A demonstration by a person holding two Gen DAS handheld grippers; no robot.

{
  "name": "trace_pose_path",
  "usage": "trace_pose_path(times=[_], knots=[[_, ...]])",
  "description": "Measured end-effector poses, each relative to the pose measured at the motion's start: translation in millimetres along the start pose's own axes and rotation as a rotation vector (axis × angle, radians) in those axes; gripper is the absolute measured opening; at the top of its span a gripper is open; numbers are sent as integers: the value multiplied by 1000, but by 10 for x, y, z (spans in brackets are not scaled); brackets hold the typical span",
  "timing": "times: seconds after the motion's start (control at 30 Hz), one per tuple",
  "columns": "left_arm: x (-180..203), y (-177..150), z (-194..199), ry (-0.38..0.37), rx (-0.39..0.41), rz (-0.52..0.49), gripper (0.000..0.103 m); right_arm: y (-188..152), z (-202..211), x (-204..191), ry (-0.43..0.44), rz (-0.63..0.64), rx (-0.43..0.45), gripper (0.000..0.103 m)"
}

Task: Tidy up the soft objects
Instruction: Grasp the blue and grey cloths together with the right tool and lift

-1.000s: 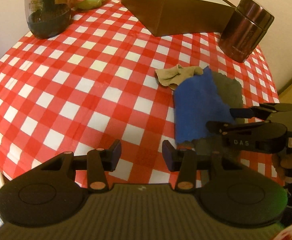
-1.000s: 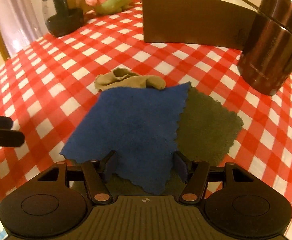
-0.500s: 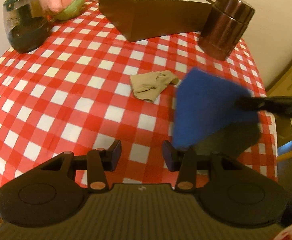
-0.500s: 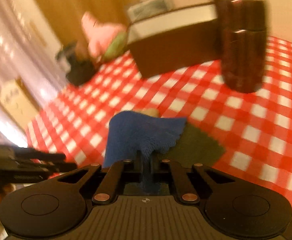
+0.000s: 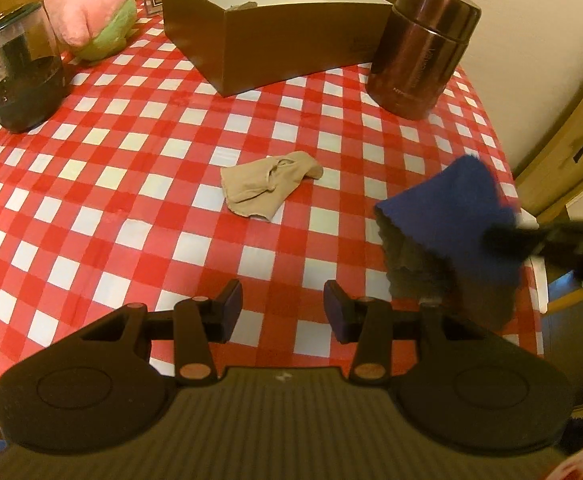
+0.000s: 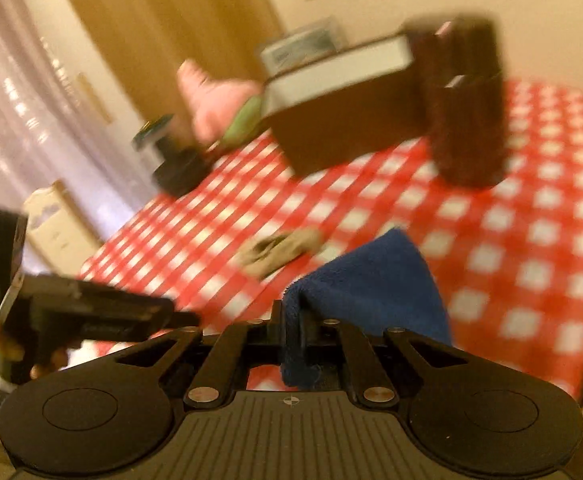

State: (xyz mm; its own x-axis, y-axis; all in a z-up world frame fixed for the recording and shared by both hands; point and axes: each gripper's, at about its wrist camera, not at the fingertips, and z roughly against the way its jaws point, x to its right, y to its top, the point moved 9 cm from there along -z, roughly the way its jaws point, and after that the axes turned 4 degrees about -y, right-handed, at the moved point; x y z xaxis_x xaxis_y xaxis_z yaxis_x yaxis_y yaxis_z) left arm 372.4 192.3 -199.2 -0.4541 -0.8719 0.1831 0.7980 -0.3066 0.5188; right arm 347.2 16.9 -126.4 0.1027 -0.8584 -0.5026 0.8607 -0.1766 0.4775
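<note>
Right gripper (image 6: 291, 322): my jaws are clamped on the blue cloth (image 6: 371, 284), lifted above the tabletop's (image 5: 131, 184) right edge.
Left gripper (image 5: 281, 308): my jaws stand apart, holding nothing.
Beige sock (image 5: 267, 188): crumpled mid-tabletop.
Brown box (image 5: 291, 40): far side, beside the metal canister (image 5: 419, 44).

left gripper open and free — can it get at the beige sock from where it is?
Probably yes. The left gripper is open and holds nothing, and the beige sock lies alone on the checked tablecloth ahead of it. The right gripper holds the blue cloth off to the side.
</note>
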Motion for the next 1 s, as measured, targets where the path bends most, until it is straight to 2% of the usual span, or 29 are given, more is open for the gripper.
trace_pose_path(times=[0.07, 0.13, 0.33, 0.47, 0.57, 0.63, 0.7, 0.87, 1.0], knots=[[-28, -24, 7, 8, -4, 6, 42, -91, -197, -84, 56, -21, -66, 6], [-67, -60, 13, 15, -9, 20, 42, -130, -382, -49, 73, -59, -100, 6], [-131, -127, -9, 27, -22, 60, 42, -161, -764, 303, -65, -133, -174, 6], [-87, -125, -26, 21, -21, 64, 42, -146, -783, 349, -60, -129, -182, 8], [-37, -96, -38, 17, -18, 57, 42, -144, -670, 219, -95, 3, -172, 25], [-11, -76, -48, 18, -17, 53, 42, -137, -514, 139, -113, 113, -142, 62], [8, -60, -54, 21, -15, 52, 42, -138, -408, 119, -154, 177, -99, 81], [53, -53, -75, 30, -19, 53, 42, -107, -341, 273, -247, 218, -47, 90], [106, -62, -96, 35, -23, 60, 42, -29, -339, 620, -279, 90, -39, 90]])
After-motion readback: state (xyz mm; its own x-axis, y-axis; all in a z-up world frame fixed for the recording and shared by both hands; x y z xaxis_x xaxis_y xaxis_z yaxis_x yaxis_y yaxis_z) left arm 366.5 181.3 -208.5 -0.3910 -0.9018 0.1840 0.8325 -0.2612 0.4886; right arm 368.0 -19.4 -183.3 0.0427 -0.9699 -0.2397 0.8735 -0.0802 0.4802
